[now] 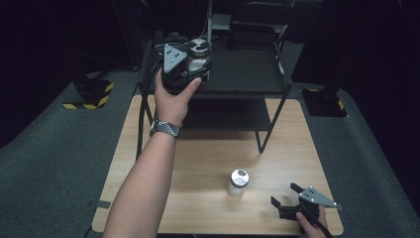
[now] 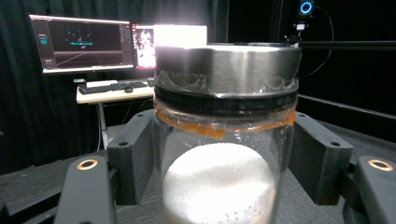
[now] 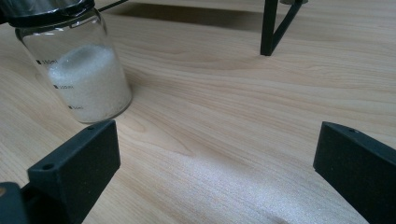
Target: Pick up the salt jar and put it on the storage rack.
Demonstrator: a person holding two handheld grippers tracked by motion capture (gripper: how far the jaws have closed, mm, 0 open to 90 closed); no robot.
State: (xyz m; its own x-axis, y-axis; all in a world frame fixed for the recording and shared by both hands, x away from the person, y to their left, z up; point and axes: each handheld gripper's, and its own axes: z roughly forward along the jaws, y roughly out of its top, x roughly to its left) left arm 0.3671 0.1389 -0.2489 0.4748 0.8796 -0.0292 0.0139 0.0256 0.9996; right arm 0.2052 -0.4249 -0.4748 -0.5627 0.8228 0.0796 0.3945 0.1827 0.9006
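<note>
My left gripper [image 1: 197, 64] is raised over the top level of a black shelf rack [image 1: 233, 74], shut on a glass jar [image 2: 224, 140] with a metal lid and white powder inside. In the left gripper view both jaws press the jar's sides. A second glass jar [image 1: 238, 183] with a metal lid and white powder stands upright on the wooden table [image 1: 198, 163]. My right gripper [image 1: 286, 196] rests low near the table's front right corner, open, with nothing between its jaws. In the right gripper view this jar [image 3: 79, 65] stands ahead and to the left of the jaws.
The black rack stands on the far half of the table, and its front right leg [image 3: 267, 28] reaches down to the wood. Grey floor with yellow-black marked feet [image 1: 89, 96] surrounds the table. Monitors and a keyboard on a desk [image 2: 93, 70] stand far off.
</note>
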